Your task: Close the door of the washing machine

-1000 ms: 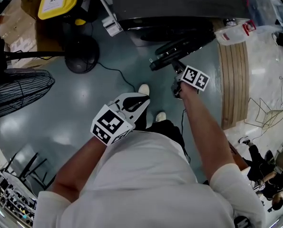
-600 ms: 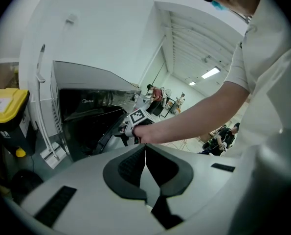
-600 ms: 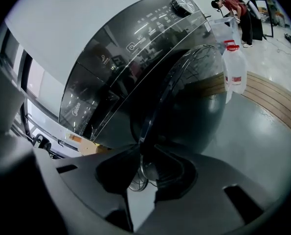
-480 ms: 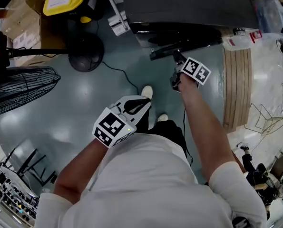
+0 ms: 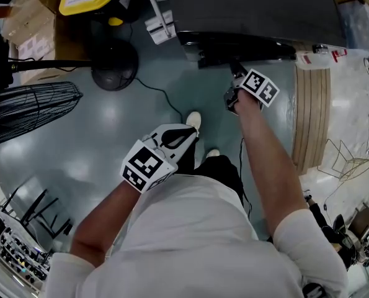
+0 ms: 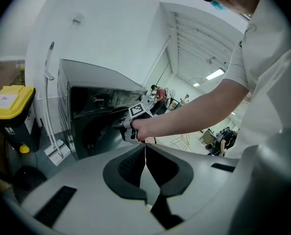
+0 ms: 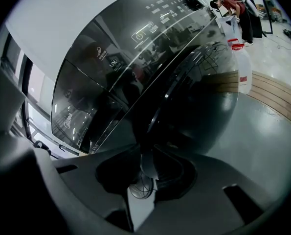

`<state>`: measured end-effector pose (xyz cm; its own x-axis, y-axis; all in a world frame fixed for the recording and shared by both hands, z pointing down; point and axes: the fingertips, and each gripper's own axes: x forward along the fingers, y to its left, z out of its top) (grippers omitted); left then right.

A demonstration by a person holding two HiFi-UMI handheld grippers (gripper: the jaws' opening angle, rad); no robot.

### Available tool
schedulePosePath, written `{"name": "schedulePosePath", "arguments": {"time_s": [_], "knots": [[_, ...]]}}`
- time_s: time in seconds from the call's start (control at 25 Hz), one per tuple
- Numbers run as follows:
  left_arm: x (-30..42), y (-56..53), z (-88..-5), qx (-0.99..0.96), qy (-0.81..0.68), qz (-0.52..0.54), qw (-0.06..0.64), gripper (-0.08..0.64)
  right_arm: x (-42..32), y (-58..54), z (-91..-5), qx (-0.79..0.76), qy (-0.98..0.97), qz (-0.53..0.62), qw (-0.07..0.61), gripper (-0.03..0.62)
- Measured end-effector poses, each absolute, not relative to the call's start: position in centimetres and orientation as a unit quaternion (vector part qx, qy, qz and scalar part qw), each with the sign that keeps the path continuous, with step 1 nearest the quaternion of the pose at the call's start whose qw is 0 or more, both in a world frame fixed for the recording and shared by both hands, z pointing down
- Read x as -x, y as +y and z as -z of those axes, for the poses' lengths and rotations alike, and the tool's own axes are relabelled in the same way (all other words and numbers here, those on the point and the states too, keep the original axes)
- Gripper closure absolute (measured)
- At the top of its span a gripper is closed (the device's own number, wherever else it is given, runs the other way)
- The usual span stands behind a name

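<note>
The door (image 5: 246,57) has swung almost flush against the washing machine (image 5: 252,5); the right hand-held gripper (image 5: 235,68) pinches its edge; the left hand-held gripper (image 5: 185,131) is pressed together, empty; closing looks nearly done.

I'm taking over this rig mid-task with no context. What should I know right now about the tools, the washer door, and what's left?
Left tool: shut, empty, held in front of the person's torso.
Right tool: closed on the door's free edge.
Door: almost flush with the front of the washing machine, with a narrow gap showing.
Done: door nearly shut.
Left: probably let go of the edge, then push the door home until it latches.
</note>
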<state>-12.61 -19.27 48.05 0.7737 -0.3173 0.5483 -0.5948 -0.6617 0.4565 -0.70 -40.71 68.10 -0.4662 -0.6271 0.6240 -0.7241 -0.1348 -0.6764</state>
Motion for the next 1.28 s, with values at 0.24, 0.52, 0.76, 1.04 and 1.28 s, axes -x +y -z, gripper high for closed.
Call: {"name": "schedulePosePath", "arguments": {"time_s": [0.24, 0.52, 0.76, 1.04, 1.28], "knots": [[12.5, -19.6, -48.3, -0.885, -0.253, -0.22, 0.322, 0.541, 0.9, -41.6, -68.0, -0.514, -0.657, -0.55, 0.038, 0.504], [12.4, -19.9, -48.8, -0.885, -0.247, -0.224, 0.324, 0.541, 1.1, -41.7, -68.1, -0.506, -0.661, -0.553, 0.038, 0.502], [12.0, -19.8, -49.2, -0.885, -0.236, -0.229, 0.328, 0.541, 1.1, -41.9, -68.0, -0.506, -0.665, -0.548, 0.032, 0.502], [11.9, -19.7, -49.3, -0.888, -0.231, -0.227, 0.326, 0.541, 1.2, -42.2, -67.8, -0.51, -0.665, -0.545, 0.027, 0.5], [12.3, -19.5, -49.4, -0.89, -0.235, -0.225, 0.32, 0.541, 1.2, -42.0, -67.9, -0.503, -0.674, -0.54, 0.033, 0.502]]}}
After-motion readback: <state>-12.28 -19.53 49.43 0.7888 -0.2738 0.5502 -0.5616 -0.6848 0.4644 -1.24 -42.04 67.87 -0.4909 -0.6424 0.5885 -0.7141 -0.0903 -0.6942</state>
